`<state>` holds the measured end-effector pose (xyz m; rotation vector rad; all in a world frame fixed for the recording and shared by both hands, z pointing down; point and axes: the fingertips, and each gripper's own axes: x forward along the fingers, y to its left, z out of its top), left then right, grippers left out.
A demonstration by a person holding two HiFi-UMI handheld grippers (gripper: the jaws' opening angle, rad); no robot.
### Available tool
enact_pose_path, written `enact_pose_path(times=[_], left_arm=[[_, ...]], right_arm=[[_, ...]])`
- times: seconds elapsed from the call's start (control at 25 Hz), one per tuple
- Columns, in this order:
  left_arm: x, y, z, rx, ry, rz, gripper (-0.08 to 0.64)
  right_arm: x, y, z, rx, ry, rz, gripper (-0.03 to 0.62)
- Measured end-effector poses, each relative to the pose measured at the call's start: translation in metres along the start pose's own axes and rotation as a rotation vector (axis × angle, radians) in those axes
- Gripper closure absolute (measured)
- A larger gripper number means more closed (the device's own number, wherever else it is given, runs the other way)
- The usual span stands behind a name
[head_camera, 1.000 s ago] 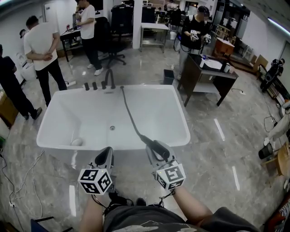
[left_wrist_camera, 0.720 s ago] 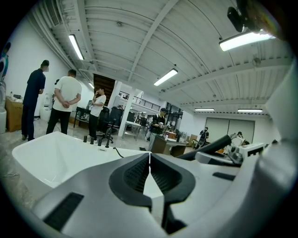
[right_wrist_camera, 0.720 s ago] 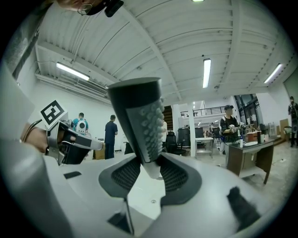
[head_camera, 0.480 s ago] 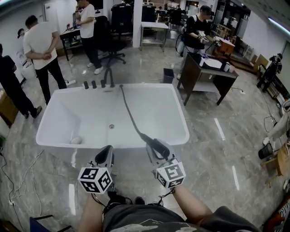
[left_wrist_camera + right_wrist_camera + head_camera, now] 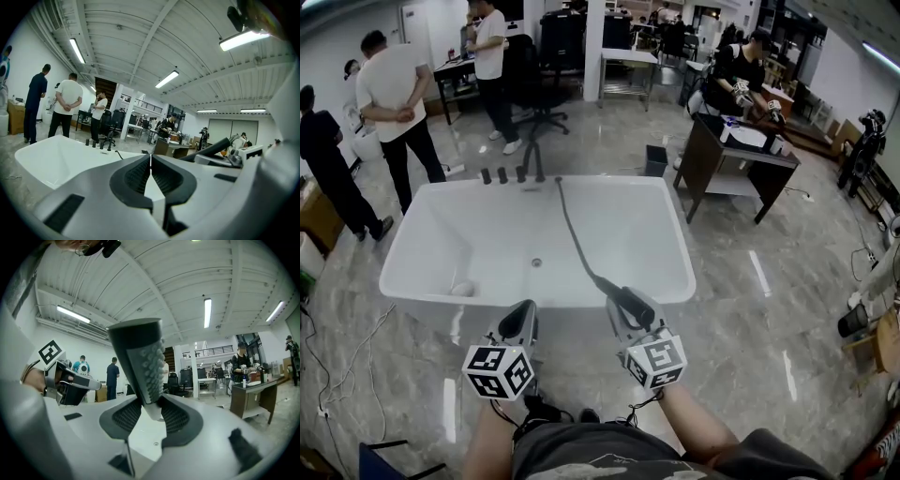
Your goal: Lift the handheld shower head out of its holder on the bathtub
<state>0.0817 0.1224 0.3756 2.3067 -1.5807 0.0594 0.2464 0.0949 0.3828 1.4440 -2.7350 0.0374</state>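
A white bathtub [image 5: 680,253] stands in front of me, and a dark hose [image 5: 572,234] runs from its far rim to the near rim. The dark handheld shower head [image 5: 628,302] is out over the near rim, with my right gripper [image 5: 623,317] shut on its handle. In the right gripper view the shower head [image 5: 143,362] stands upright between the jaws, nozzle face showing. My left gripper [image 5: 521,321] hovers beside it at the near rim; its jaws [image 5: 150,161] are shut with nothing between them.
A dark faucet [image 5: 530,161] and knobs [image 5: 502,175] stand on the tub's far rim. A small white object [image 5: 462,290] lies in the tub's near left corner. Beyond are a dark desk [image 5: 741,150], an office chair [image 5: 539,84] and standing people [image 5: 394,94]. Cables [image 5: 337,366] trail across the floor at left.
Both grippers and the shower head stay where they were. A person by the far desk has stepped to the right.
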Motion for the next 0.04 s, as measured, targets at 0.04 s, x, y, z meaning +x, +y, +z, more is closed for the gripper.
enact_pose_path(times=[0.04], left_arm=[[-0.0010, 0.0003, 0.0010, 0.000, -0.001, 0.000, 0.543]], right_arm=[[0.0002, 0.0006, 0.0008, 0.002, -0.001, -0.001, 0.453]])
